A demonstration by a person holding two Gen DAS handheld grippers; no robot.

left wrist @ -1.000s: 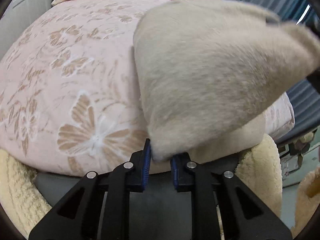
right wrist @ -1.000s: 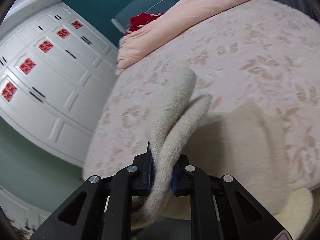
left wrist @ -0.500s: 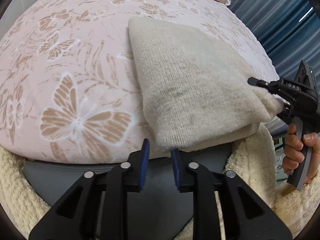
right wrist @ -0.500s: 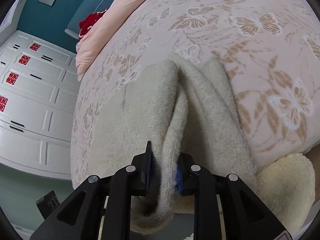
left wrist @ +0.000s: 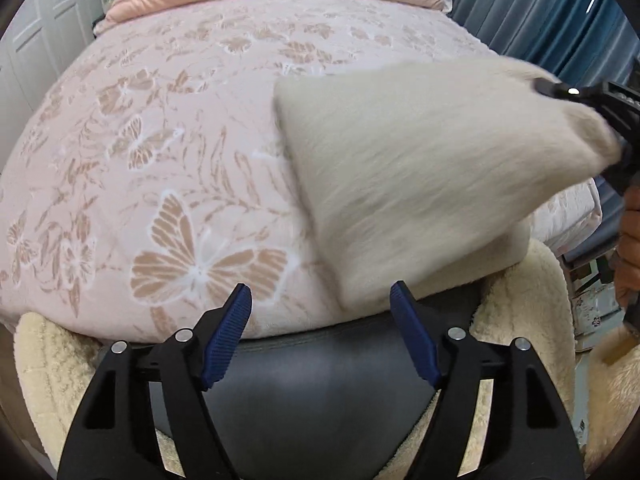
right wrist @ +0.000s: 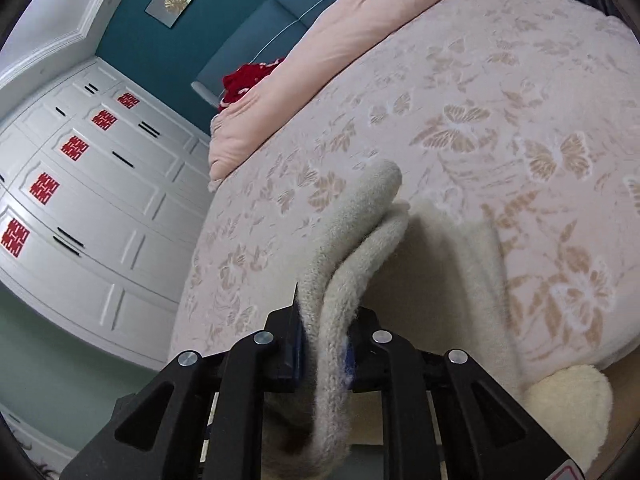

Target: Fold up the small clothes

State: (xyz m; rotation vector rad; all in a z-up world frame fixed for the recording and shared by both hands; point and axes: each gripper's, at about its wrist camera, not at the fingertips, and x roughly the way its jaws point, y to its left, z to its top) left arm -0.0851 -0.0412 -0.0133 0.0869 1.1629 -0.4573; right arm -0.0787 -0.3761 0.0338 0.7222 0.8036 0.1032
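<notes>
I see a cream knit garment (left wrist: 420,184), fuzzy and folded double. One corner is lifted off the bed; its lower layer lies flat at the bed's near edge.

The left gripper (left wrist: 321,316) stands wide apart at 6 o'clock, gripping nothing. A cream knitted garment (left wrist: 432,184), blurred, perhaps mid-swing, hangs over the butterfly-print bedspread (left wrist: 168,152), pinched at 3 o'clock by the right gripper (left wrist: 612,140).
</notes>
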